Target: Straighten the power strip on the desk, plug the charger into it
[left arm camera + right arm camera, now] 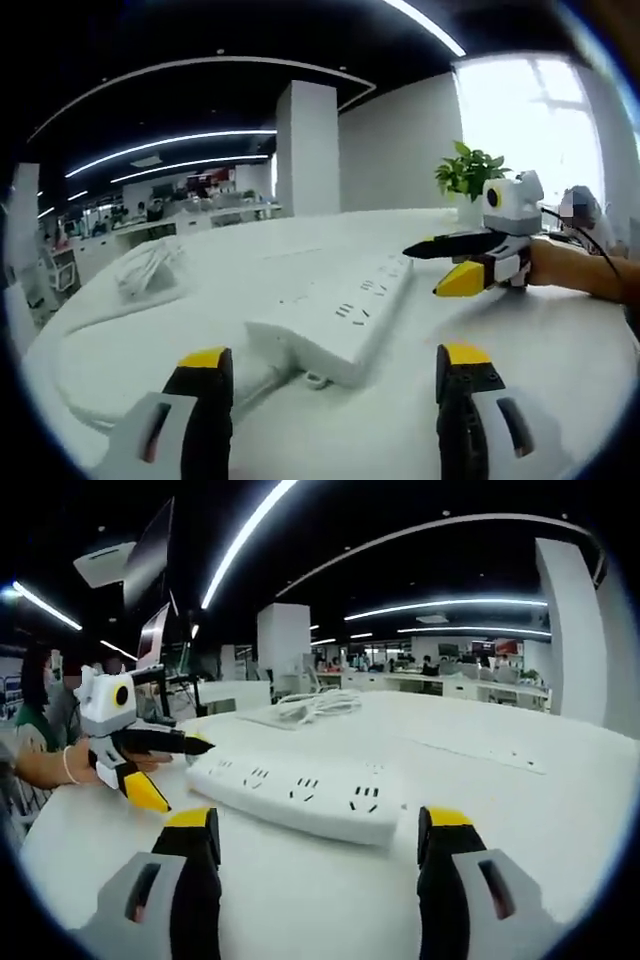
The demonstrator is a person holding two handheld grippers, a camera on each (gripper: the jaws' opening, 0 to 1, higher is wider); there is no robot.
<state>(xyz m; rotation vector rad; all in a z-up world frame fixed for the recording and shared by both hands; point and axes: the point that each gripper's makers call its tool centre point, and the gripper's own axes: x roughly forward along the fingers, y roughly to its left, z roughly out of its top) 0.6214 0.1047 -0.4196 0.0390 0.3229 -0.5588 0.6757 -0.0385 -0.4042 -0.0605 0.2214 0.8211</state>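
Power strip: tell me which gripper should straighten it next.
Left, probably. The power strip has its near end between the open jaws of the left gripper, running lengthwise ahead. For the right gripper, also open, it lies crosswise ahead.

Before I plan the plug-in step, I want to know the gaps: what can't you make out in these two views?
- Charger: the white bundle far back on the desk is too small in the right gripper view to tell plug from cable.
- Power strip: in the left gripper view its near end hides where its cord leaves.
- Power strip's far end: partly covered by the other hand-held gripper in the right gripper view.
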